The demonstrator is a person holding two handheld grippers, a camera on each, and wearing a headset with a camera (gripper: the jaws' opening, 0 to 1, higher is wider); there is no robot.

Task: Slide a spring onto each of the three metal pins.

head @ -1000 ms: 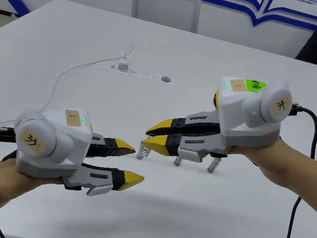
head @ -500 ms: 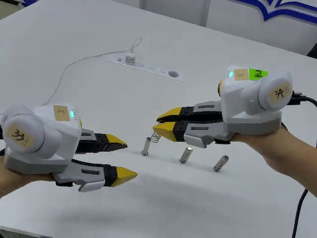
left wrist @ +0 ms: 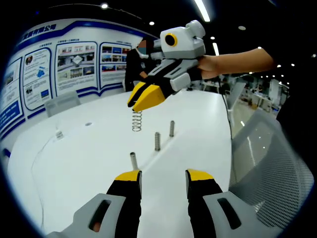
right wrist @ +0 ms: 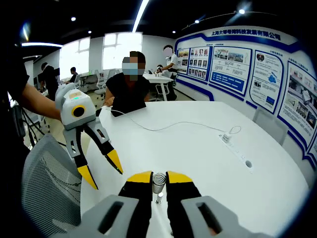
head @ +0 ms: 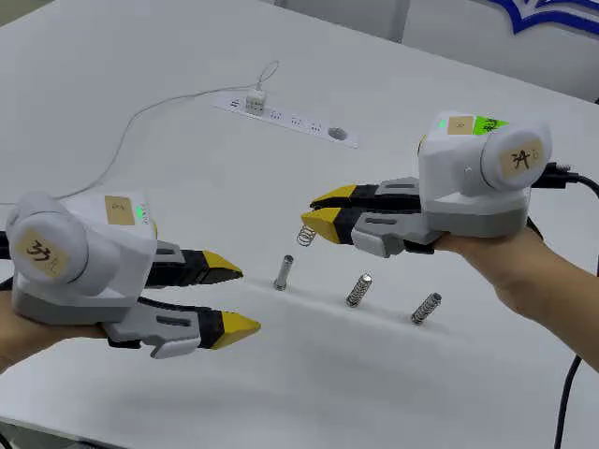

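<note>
two pins [head: 358,290] carry springs. right gripper [head: 316,213] clamps the third spring [head: 306,235] near, above the bare pin [head: 284,272]; left gripper [head: 245,299] spread, empty. we hold spring approx. vertical, centre bore over pin, which seems offset, then lower.

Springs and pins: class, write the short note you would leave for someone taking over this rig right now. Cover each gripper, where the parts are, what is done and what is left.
The right gripper is shut on a spring, held in the air just clear of the bare pin.
The left gripper is open, holds nothing and hovers on the other side of the bare pin.
Done: the middle pin and the end pin each carry a spring.
Left: line the held spring up over the bare pin, slide it down and let go.
</note>
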